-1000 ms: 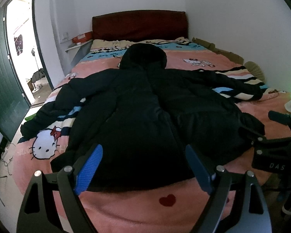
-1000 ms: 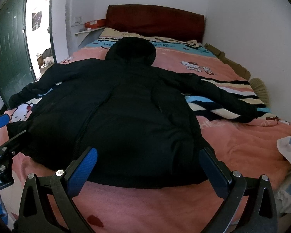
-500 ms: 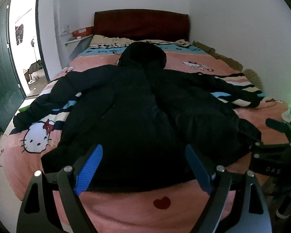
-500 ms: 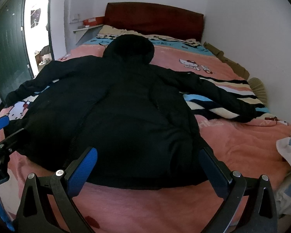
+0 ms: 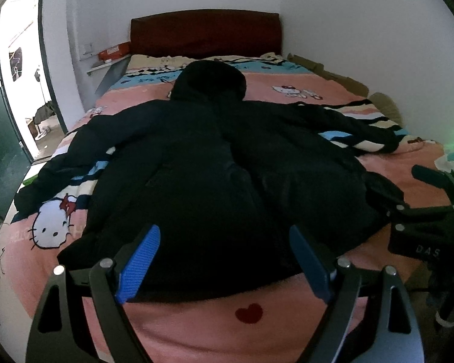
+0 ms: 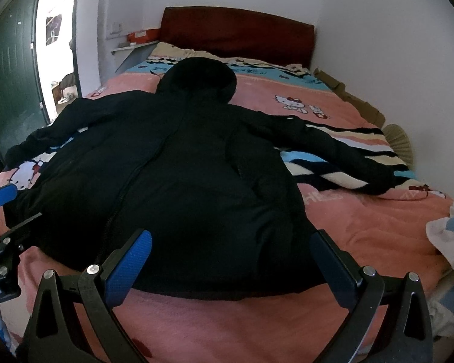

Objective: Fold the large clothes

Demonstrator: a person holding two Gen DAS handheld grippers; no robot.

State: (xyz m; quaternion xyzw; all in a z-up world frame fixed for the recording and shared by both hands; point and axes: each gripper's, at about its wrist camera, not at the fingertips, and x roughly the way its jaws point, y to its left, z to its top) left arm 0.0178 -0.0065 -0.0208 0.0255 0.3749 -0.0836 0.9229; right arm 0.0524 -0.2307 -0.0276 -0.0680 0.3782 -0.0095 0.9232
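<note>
A large black hooded jacket (image 5: pixel 215 175) lies spread flat on the bed, hood toward the headboard and both sleeves stretched out sideways; it also shows in the right wrist view (image 6: pixel 178 175). My left gripper (image 5: pixel 224 239) is open and empty, just above the jacket's bottom hem at the foot of the bed. My right gripper (image 6: pixel 230 242) is open and empty over the hem further right. The right gripper shows at the right edge of the left wrist view (image 5: pixel 420 208). The left gripper shows at the left edge of the right wrist view (image 6: pixel 3 227).
The bed carries a pink Hello Kitty blanket (image 5: pixel 251 326) with a dark red headboard (image 5: pixel 205 30) against the far wall. An open green door (image 5: pixel 0 127) stands at the left. A white wall (image 6: pixel 408 60) runs along the bed's right side. Crumpled white cloth (image 6: pixel 451 236) lies at the right.
Both grippers have drifted slightly to the left along the foot of the bed and stay open. The jacket has not moved.
</note>
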